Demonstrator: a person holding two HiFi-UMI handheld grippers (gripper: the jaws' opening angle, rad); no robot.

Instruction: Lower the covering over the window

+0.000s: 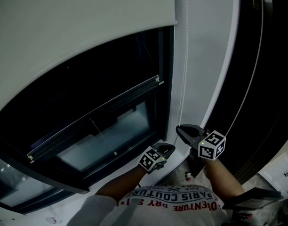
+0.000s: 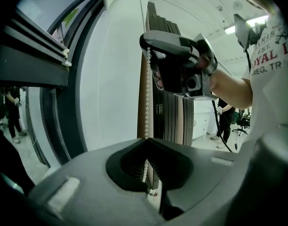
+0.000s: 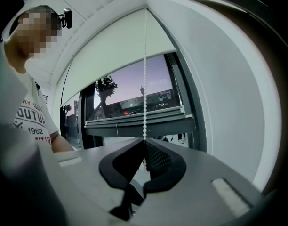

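The person's printed shirt (image 1: 170,202) is filling the bottom edge of the head view, with both forearms reaching forward from it toward the window (image 1: 104,126).

The left gripper (image 1: 171,147) is sitting low by the window frame's lower right corner. Its jaws are pressing together on the white bead chain (image 2: 145,93), which is running up from between the tips and also showing through the cut-out behind them. The right gripper (image 1: 179,128) is sitting just above and to the right of the left one. In the left gripper view, it (image 2: 145,37) is pinching the same chain higher up, and its own view is showing its jaws (image 3: 145,141) clenched on the beads too.

The bead chain (image 1: 184,55) is hanging straight down the pale wall strip (image 1: 200,51) along the right edge of the window frame, rising taut from both grippers toward the top.

The roller blind (image 1: 64,32) is covering only the upper part of the window. Its bottom edge is lying well above the grippers, and the dark glass and a tilted sash (image 1: 94,112) are showing uncovered below it. In the right gripper view the blind (image 3: 120,55) is hanging above the lit pane.
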